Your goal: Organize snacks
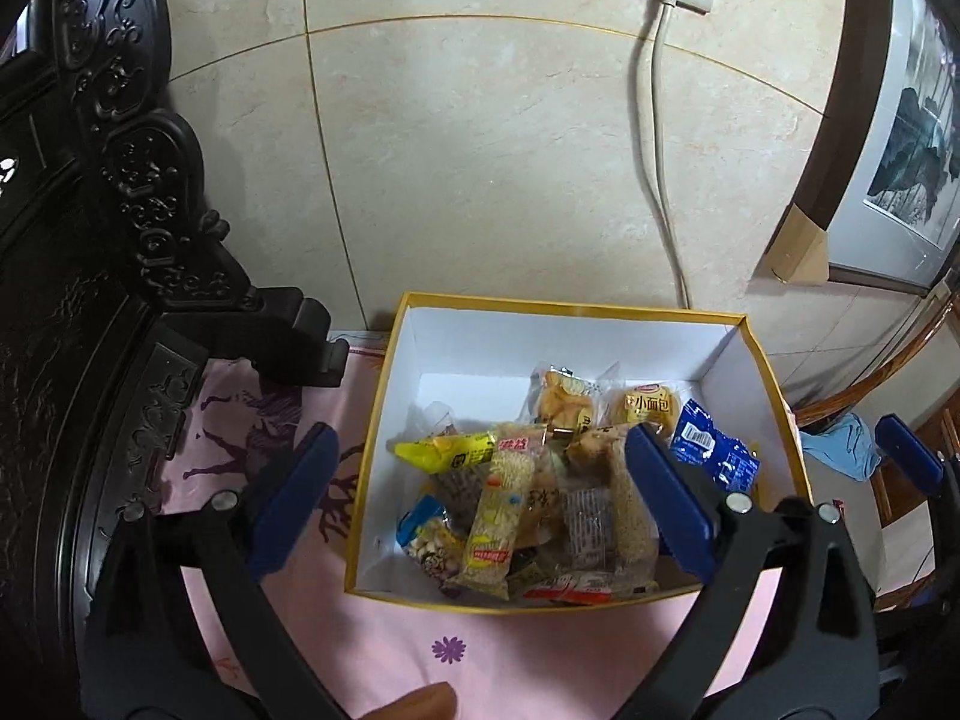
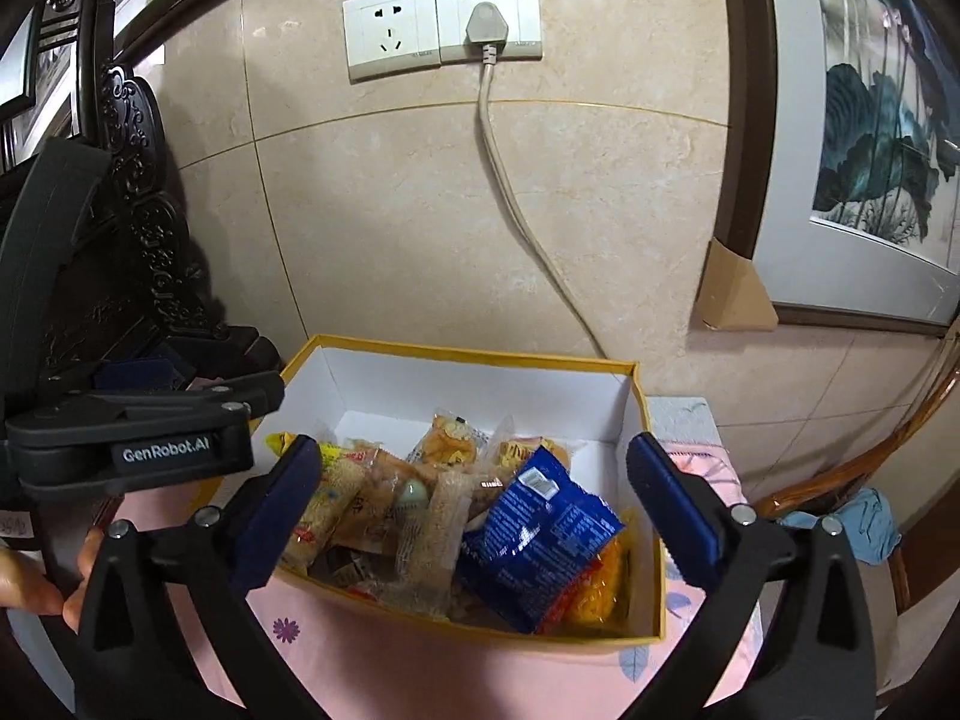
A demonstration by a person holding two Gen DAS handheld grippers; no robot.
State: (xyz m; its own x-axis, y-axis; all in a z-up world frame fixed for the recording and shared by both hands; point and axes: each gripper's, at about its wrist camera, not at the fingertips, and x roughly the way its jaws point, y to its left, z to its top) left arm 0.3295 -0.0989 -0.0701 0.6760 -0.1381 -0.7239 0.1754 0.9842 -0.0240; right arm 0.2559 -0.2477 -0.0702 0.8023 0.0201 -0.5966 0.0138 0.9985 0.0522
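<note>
Both tongs (image 1: pixel 480 480) (image 2: pixel 474 504) agape over snack-filled yellow box (image 2: pixel 456 354).

box (image 1: pixel 774 372) matt card, snack wrappers (image 2: pixel 540 534) glossy plastic; tablecloth (image 1: pixel 480 648) soft cloth; wall (image 1: pixel 480 150) polished stone tile.

Soft, even indoor light; sharp centre, strong fisheye bending and dark vignetting at edges.

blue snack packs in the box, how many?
2: a big blue pack at the box's right side, a small blue nut pack at the near left corner. Others may be buried.
</note>
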